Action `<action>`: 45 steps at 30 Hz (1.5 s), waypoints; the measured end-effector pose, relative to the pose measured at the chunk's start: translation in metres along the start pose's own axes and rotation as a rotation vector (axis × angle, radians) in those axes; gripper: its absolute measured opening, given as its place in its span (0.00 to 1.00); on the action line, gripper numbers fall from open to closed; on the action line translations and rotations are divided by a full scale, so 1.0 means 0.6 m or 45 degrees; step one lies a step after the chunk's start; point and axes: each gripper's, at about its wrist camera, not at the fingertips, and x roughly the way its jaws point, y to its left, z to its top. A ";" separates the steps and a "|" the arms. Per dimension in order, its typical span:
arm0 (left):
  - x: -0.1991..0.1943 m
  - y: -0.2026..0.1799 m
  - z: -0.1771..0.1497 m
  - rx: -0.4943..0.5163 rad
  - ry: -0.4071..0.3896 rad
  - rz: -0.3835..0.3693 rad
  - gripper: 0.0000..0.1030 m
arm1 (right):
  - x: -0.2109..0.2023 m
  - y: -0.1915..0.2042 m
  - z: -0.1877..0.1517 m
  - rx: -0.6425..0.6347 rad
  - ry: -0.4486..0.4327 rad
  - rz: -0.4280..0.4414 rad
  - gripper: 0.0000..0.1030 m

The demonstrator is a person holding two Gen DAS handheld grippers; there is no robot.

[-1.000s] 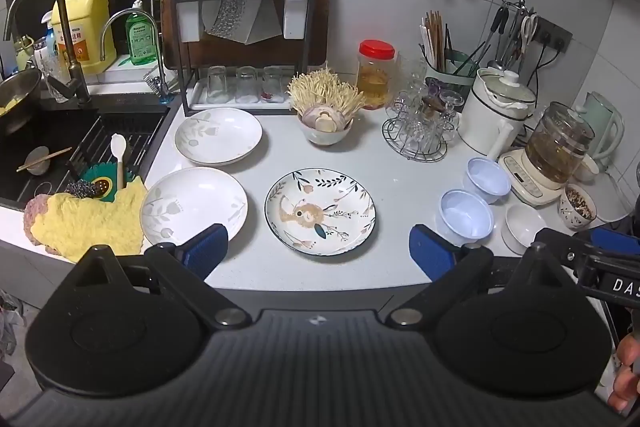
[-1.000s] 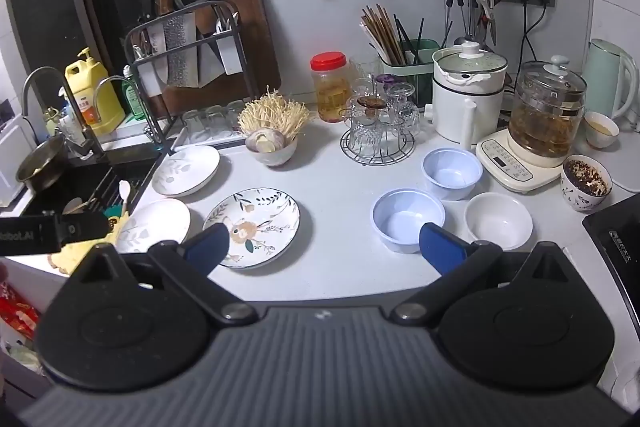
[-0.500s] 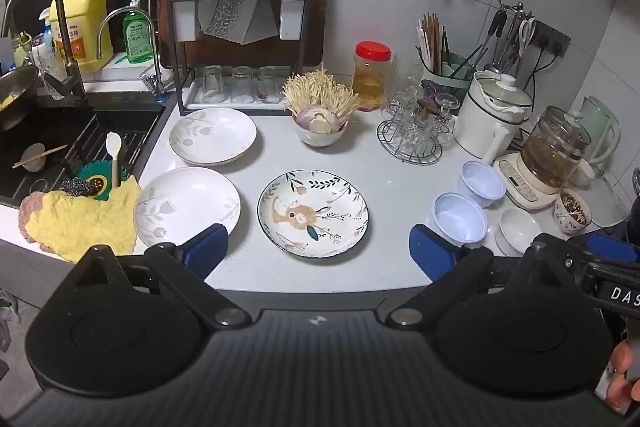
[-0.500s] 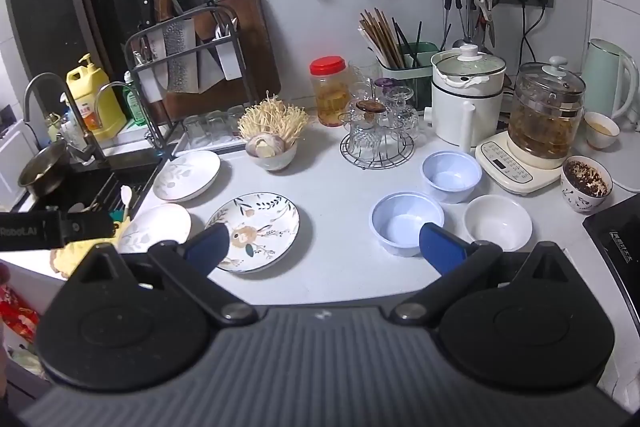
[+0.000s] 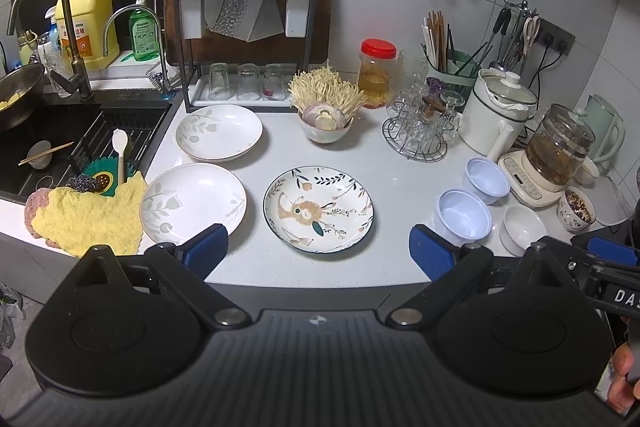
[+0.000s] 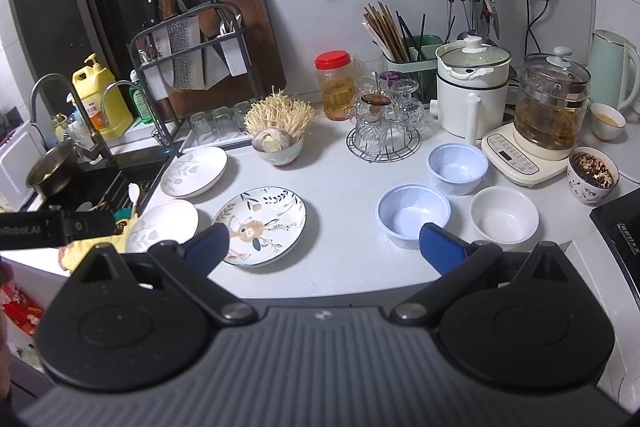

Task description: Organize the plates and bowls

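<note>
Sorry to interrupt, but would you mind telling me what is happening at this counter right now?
A person holds a pair of tongs in each hand above a kitchen counter, about to tidy dishes. The left tongs and right tongs are both open and hold nothing. Nothing is stacked yet: two white plates and a floral plate lie apart near the sink, and two blue bowls and a white bowl stand separately on the right.
</note>
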 end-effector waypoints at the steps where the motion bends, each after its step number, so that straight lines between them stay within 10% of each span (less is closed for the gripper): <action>1: -0.002 -0.001 -0.001 0.004 -0.005 0.003 0.96 | 0.000 0.001 0.001 0.000 -0.002 -0.001 1.00; 45: -0.007 -0.006 -0.034 -0.056 0.012 0.033 0.96 | -0.010 -0.022 -0.006 -0.005 -0.053 0.047 1.00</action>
